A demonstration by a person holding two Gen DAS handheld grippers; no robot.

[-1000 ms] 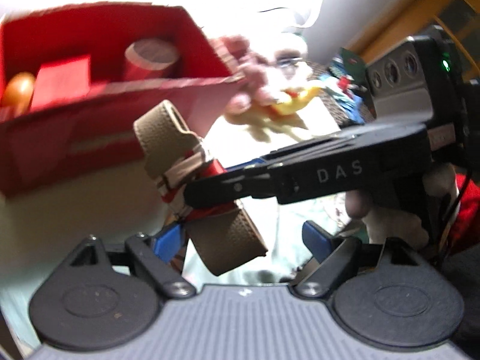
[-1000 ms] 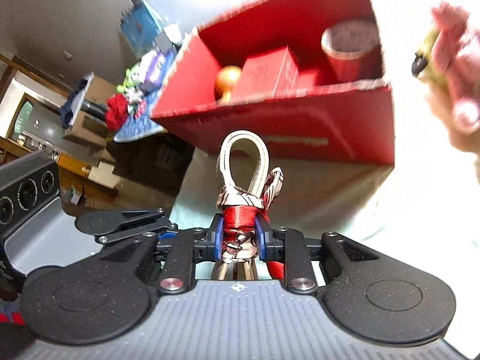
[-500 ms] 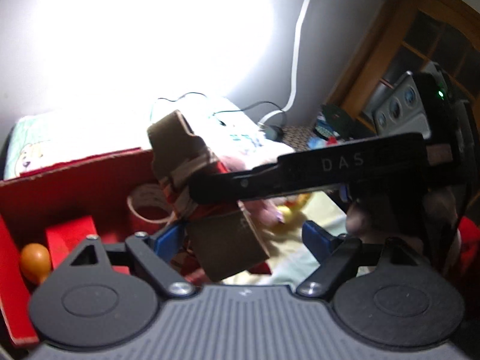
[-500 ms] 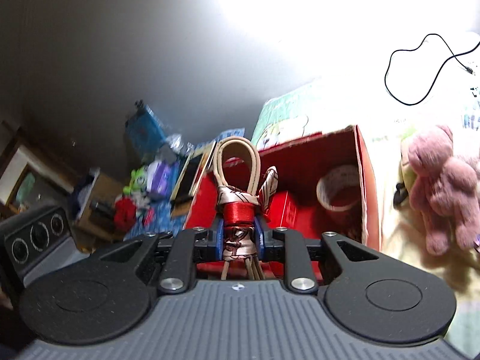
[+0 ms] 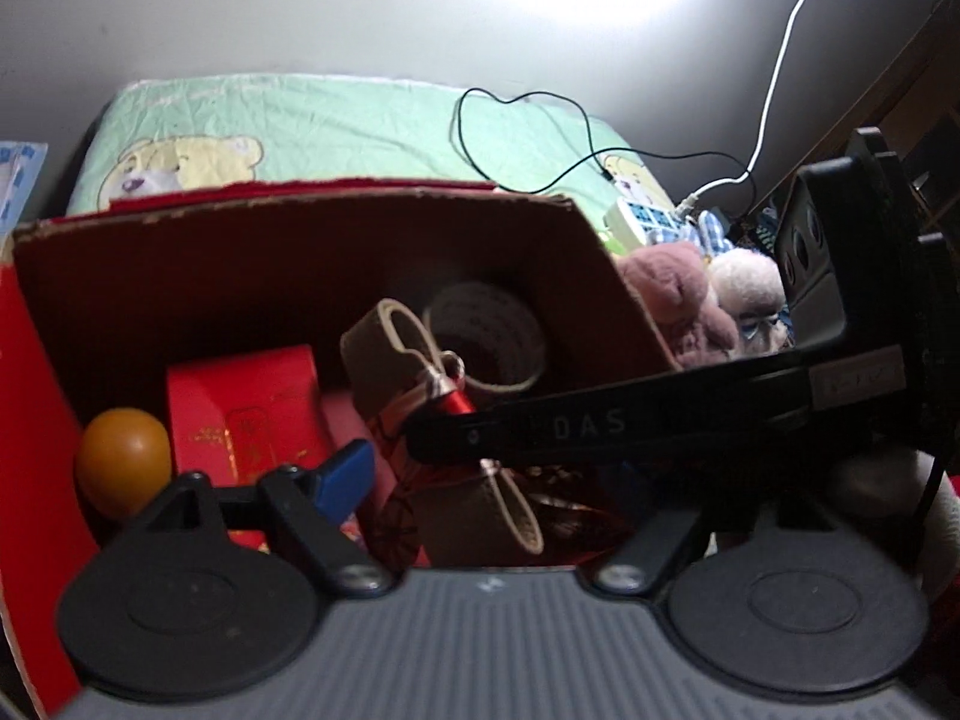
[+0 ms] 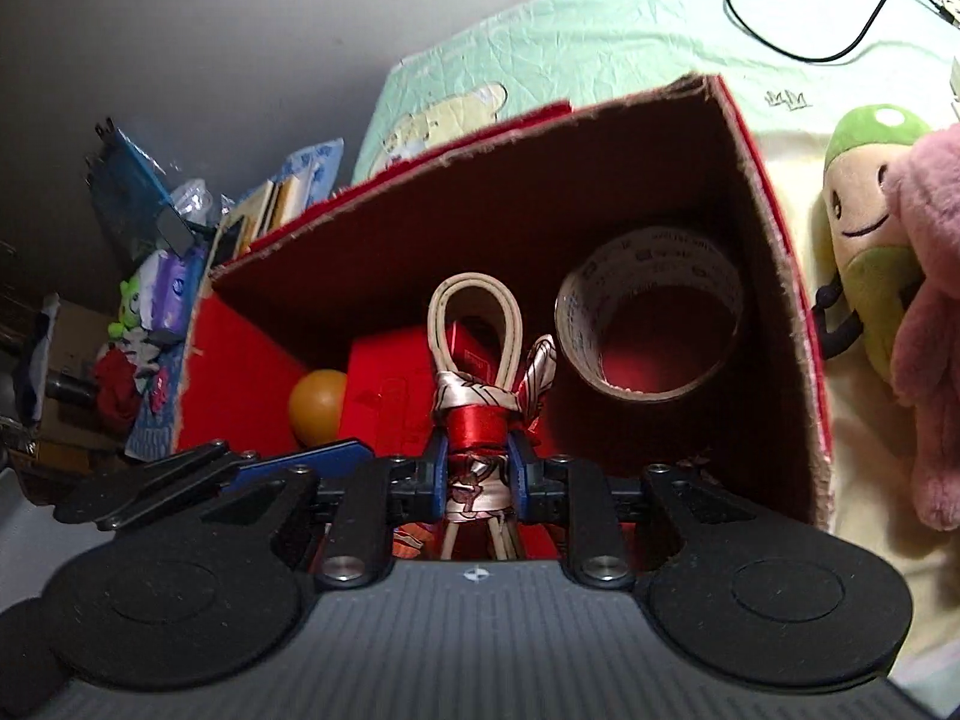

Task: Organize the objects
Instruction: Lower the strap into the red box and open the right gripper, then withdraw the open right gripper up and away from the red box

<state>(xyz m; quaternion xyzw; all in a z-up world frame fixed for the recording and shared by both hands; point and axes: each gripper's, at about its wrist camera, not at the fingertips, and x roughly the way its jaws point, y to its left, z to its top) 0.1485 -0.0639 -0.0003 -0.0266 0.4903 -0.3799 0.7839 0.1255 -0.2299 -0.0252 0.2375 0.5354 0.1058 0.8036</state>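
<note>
My right gripper point(image 6: 477, 480) is shut on a folded tan belt tied with a red patterned scarf point(image 6: 475, 414) and holds it just inside the open red cardboard box point(image 6: 774, 276). In the left wrist view the belt bundle point(image 5: 414, 384) hangs over the box point(image 5: 36, 372), clamped by the right gripper's black fingers point(image 5: 540, 426). My left gripper point(image 5: 480, 480) is open and empty beside the bundle; its right finger is hidden. The box holds a tape roll point(image 6: 651, 312), a small red box point(image 6: 390, 384) and an orange ball point(image 6: 318, 408).
The box sits on a bed with a green bear-print sheet point(image 6: 600, 24). A pink plush point(image 6: 924, 276) and a green plush point(image 6: 864, 198) lie right of the box. A black cable point(image 5: 528, 138) and power strip point(image 5: 642, 216) lie behind. Clutter sits at the left point(image 6: 156, 276).
Both grippers have come down over the box, so both views now look into it. The belt bundle has been lowered from above the rim to inside it.
</note>
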